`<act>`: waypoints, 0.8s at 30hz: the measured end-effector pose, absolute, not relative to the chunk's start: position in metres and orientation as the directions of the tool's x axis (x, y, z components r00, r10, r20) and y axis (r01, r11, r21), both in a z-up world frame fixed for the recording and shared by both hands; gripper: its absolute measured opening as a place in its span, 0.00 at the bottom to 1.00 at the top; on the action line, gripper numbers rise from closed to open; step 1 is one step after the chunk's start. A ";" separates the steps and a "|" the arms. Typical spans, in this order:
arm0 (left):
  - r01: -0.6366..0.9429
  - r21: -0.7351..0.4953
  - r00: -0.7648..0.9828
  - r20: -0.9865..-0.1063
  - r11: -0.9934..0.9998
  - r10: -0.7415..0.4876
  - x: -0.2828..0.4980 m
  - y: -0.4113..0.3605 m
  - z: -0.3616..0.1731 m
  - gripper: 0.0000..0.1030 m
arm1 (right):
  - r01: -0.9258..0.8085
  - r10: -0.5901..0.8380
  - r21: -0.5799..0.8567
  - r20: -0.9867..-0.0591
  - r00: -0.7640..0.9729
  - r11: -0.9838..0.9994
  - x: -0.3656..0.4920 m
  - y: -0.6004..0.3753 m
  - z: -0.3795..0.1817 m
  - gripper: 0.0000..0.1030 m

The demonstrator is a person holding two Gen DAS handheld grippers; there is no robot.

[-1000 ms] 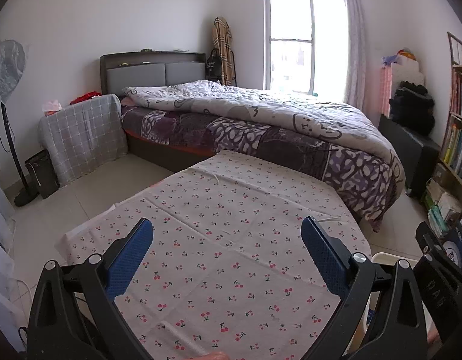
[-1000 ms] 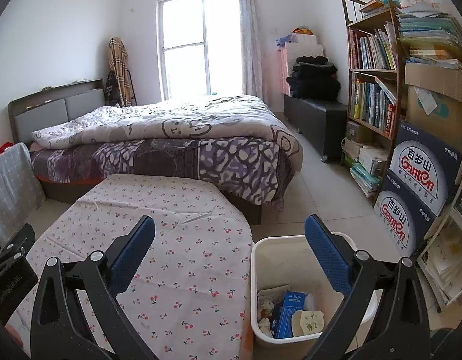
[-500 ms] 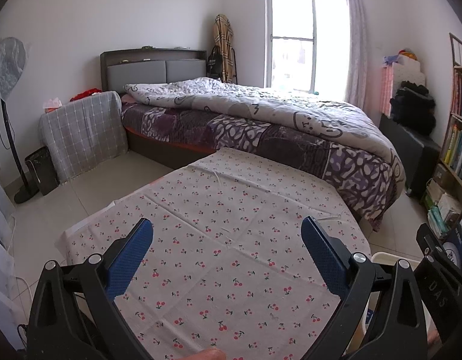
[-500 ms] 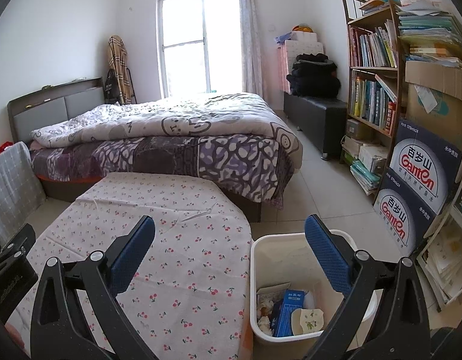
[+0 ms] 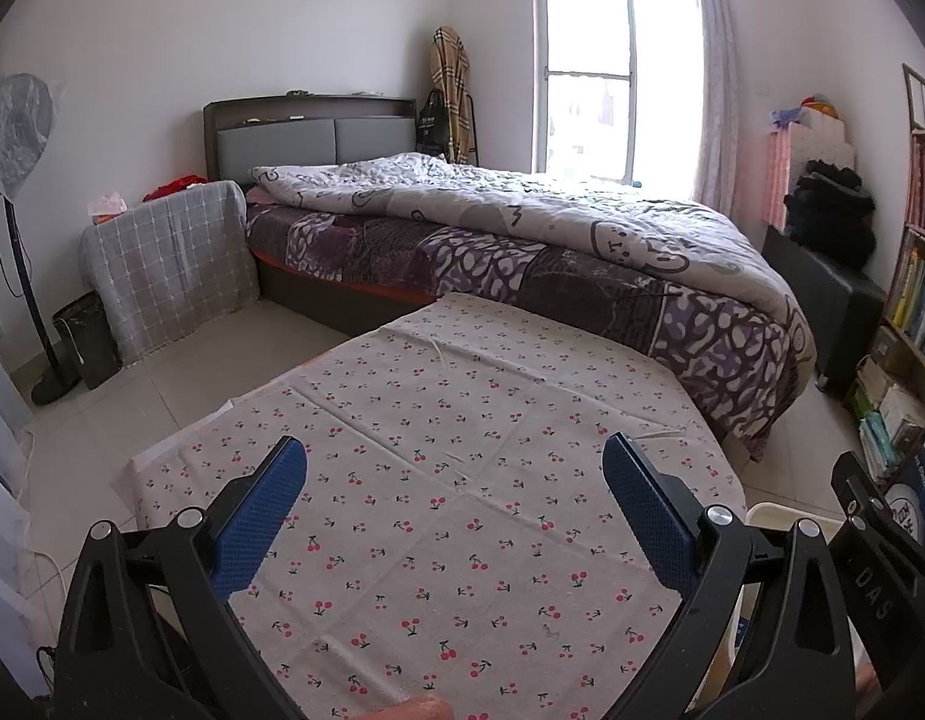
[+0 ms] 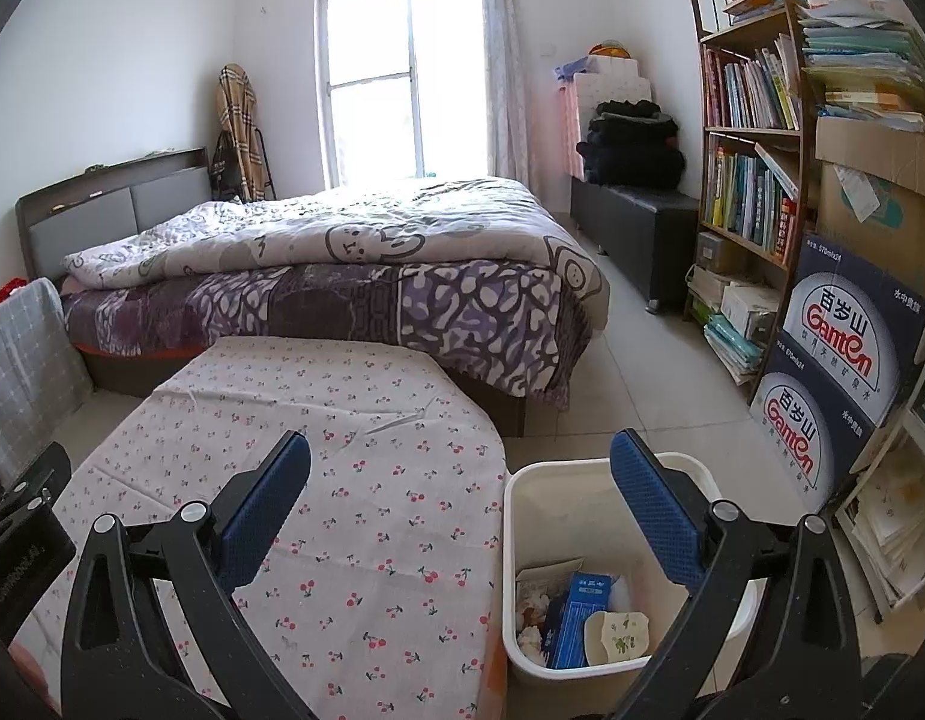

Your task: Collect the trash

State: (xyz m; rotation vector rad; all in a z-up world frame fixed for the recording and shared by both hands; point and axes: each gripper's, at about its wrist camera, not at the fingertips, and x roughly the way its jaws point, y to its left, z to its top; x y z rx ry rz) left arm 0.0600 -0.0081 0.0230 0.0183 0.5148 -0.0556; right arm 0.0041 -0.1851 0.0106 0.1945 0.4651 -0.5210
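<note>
Left gripper hovering, jaws apart, over cherry-print tablecloth; right gripper gaping empty beside white plastic trash bin holding wrappers.

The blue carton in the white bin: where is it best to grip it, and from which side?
Grip the blue carton at its upper end, from above. It leans upright in the white bin, whose walls and neighbouring trash block the sides; only its top is free.

bright window glare, sharp, fisheye-warped edges
</note>
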 end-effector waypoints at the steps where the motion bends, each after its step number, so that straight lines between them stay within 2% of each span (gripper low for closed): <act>1: 0.057 0.004 0.869 -0.493 0.998 -0.047 0.060 -0.008 0.023 0.93 | 0.520 -0.433 0.062 -0.475 0.766 0.852 0.004 -0.185 0.011 0.93; 24: 0.076 0.005 0.870 -0.489 0.997 -0.064 0.060 -0.011 0.022 0.92 | 0.513 -0.425 0.055 -0.488 0.762 0.857 0.007 -0.183 0.006 0.93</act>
